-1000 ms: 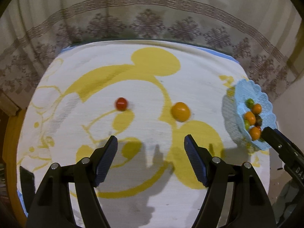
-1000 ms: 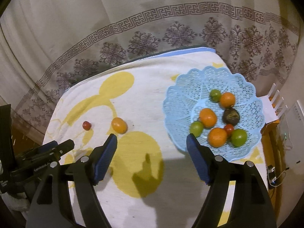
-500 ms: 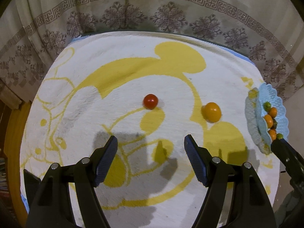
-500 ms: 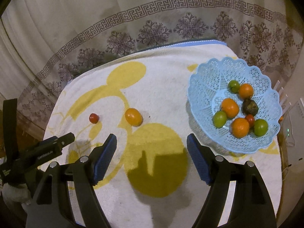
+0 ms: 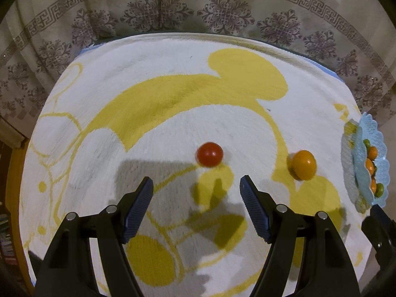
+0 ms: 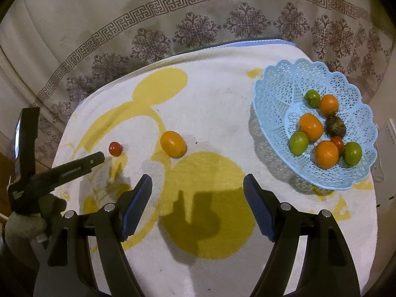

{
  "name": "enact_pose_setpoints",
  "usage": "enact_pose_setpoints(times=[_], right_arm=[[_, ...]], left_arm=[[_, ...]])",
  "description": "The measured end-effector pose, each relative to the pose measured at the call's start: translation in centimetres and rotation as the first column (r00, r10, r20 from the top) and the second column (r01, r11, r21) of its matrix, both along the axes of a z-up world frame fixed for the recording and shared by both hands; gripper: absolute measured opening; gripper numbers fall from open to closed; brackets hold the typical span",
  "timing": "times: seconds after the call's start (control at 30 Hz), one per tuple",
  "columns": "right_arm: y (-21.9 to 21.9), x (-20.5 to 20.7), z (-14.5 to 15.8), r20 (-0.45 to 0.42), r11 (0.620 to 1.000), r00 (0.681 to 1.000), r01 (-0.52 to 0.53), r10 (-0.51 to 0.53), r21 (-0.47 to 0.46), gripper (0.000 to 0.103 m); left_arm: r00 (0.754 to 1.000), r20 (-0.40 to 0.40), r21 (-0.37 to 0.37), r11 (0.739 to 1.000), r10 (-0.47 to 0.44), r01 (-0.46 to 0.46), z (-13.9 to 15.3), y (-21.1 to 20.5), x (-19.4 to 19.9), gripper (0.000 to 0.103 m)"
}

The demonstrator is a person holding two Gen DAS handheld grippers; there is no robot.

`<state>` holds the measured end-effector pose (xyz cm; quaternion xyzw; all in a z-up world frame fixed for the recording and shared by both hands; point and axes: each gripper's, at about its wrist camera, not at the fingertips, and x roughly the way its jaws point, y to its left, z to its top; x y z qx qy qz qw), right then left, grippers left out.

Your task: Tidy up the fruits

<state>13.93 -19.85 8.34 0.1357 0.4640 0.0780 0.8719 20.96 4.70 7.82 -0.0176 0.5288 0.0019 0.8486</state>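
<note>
A small red tomato point(image 5: 209, 154) lies on the white and yellow towel, just ahead of my open, empty left gripper point(image 5: 196, 185). An orange fruit point(image 5: 303, 164) lies to its right. In the right wrist view the tomato point(image 6: 115, 148) and the orange fruit point(image 6: 172, 143) lie left of centre, and the left gripper's finger point(image 6: 81, 164) reaches close to the tomato. My right gripper point(image 6: 198, 184) is open and empty above the towel. A light blue lattice basket point(image 6: 277, 91) at the right holds several orange, green and dark fruits.
The towel point(image 5: 173, 57) covers a table whose far edge meets a patterned curtain point(image 5: 222, 12). The basket point(image 5: 371, 128) stands at the towel's right edge in the left wrist view. A wooden edge point(image 5: 11, 185) shows at the left.
My left gripper has moved forward and left toward the red tomato, which now sits close between its fingers' line. My right gripper has drifted left, so the basket has shifted right in its view.
</note>
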Motion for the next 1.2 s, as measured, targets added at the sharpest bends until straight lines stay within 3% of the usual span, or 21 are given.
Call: enact_pose_setpoints(times=[0.4, 0.83, 0.97, 1.2], right_arm=[[2.2, 1.9, -1.8, -0.038, 0.999, 0.999, -0.036, 0.035, -0.024, 0.078], [4.4, 5.2, -3.1, -0.066, 0.996, 0.995, -0.076, 0.073, -0.044, 0.078], [5.1, 6.5, -3.7, -0.071, 0.994, 0.993, -0.096, 0.092, -0.059, 0.078], [5.6, 8.9, -5.0, -0.096, 0.993, 0.99, -0.105, 0.099, -0.058, 0.076]], left_arm=[[0.998, -0.018, -0.021, 0.998, -0.059, 0.059, -2.3, -0.3, 3.8, 0.072], [0.995, -0.019, -0.029, 0.995, -0.097, 0.096, -3.5, 0.1, 4.6, 0.049], [0.993, -0.022, -0.061, 0.991, -0.117, 0.116, -3.0, 0.3, 4.4, 0.034], [0.994, -0.011, -0.079, 0.991, -0.109, 0.107, -2.2, 1.0, 3.4, 0.029]])
